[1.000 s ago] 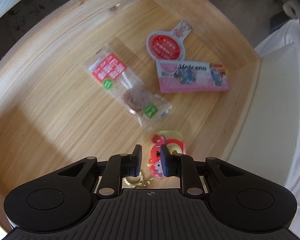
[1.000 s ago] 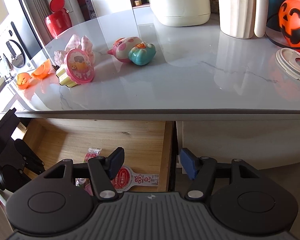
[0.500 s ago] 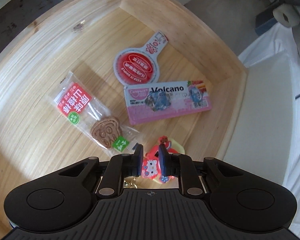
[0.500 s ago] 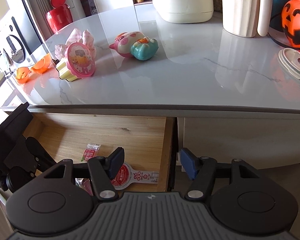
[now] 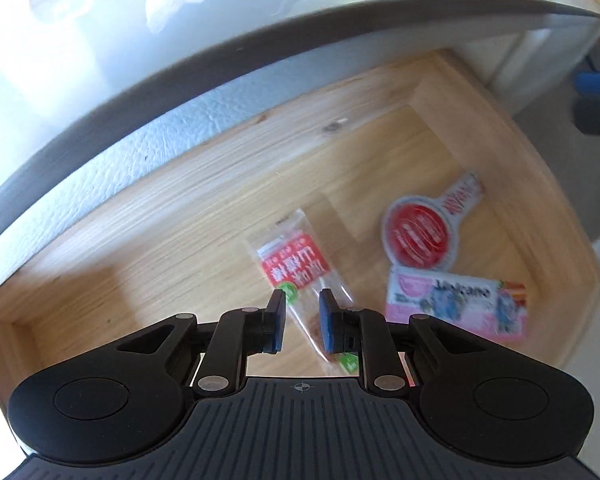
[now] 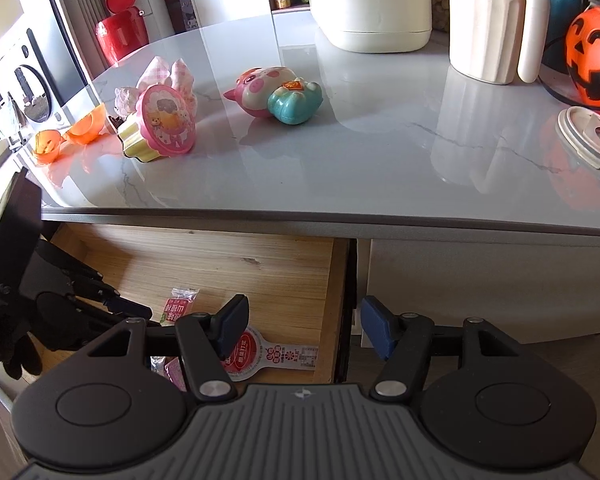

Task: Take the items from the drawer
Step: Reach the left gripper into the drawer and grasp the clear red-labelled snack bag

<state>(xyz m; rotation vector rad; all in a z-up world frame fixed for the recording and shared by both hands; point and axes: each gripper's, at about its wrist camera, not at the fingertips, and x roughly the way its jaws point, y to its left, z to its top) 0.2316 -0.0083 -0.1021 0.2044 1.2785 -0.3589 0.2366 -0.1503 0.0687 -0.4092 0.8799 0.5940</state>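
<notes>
L gripper [image 5: 302,322] barely ajar, empty, R gripper [image 6: 300,330] wide, empty: risk of slick snack packet [image 5: 296,268] slipping w/ shallow pinch.

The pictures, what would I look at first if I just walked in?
Probably the grinning orange pumpkin bucket at the far right of the shiny grey countertop, and the pink pig toy lying near its middle. Below the counter a wooden drawer stands open, with a clear snack packet, a red round tag and a pink card on its floor.
</notes>
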